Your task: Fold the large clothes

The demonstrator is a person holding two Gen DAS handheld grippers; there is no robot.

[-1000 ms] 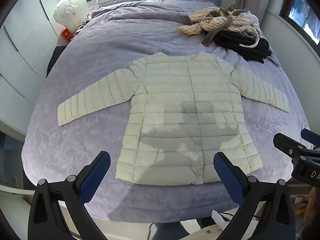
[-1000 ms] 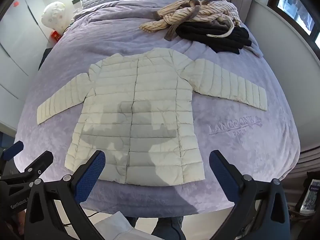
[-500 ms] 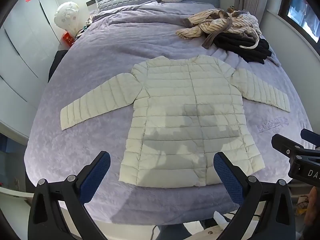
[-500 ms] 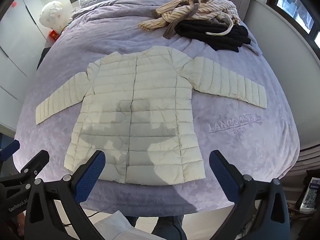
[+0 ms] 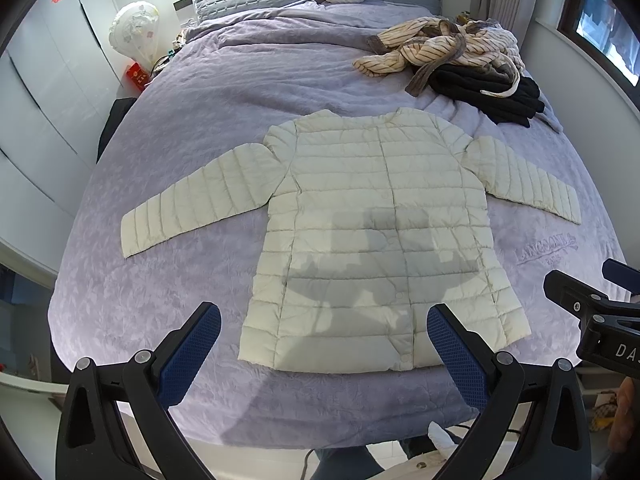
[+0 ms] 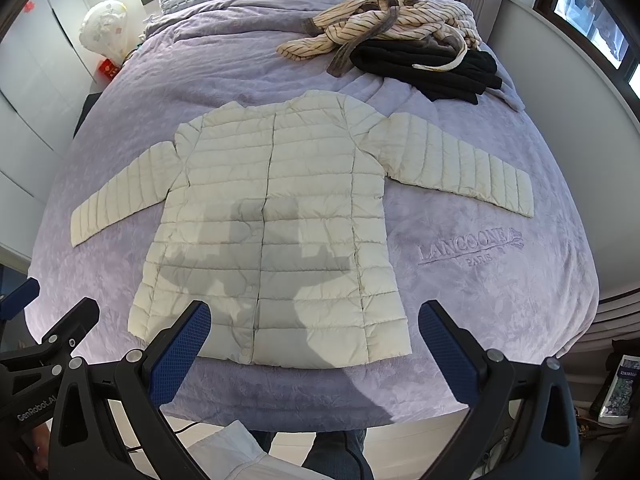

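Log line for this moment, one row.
stage: pre-fold | jacket: flat, sleeves spread | left gripper: open, empty | right gripper: open, empty

The black garment (image 5: 492, 92) lies partly buried under the striped robe (image 5: 440, 48), its shape unreadable.

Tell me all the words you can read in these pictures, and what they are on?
"LANCOONE PARIS": stitched into the purple bedspread.
"GenRobot.AI": on the left gripper, seen from the right camera.
"DA": cut-off letters on the right gripper, seen from the left camera.
Red box beside the bed: writing too small to read.
Book on the floor: too blurred.
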